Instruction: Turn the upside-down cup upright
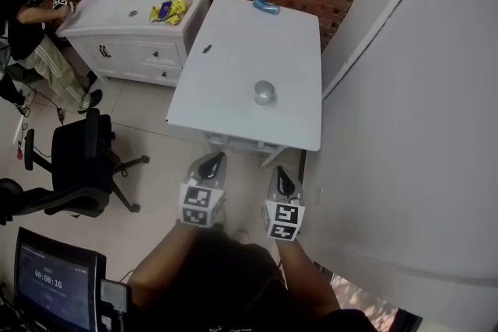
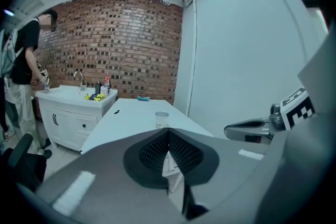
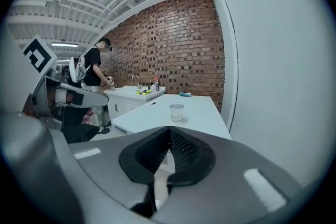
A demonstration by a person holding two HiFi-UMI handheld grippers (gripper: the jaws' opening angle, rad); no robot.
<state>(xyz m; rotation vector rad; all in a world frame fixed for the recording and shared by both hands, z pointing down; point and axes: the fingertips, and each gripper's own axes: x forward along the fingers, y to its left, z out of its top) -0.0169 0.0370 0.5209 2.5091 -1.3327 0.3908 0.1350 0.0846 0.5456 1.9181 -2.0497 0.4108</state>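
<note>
A small pale cup [image 1: 264,92] stands on the white table [image 1: 233,113], toward its near right part; it also shows in the left gripper view as the cup [image 2: 161,119] and in the right gripper view as the cup [image 3: 176,112]. From here I cannot tell which end is up. My left gripper [image 1: 213,161] and right gripper [image 1: 280,175] hang side by side in the air short of the table's near edge, both pointing at it. The left gripper [image 2: 168,134] has its jaws together and empty. The right gripper [image 3: 169,131] is likewise shut on nothing.
A blue object [image 1: 266,6] lies at the table's far end, a small dark item [image 1: 206,49] near its left edge. Left of the table stands a white sink cabinet [image 1: 132,50], where a person [image 1: 23,19] works. A black office chair [image 1: 82,159] stands at left, a grey wall [image 1: 412,128] at right.
</note>
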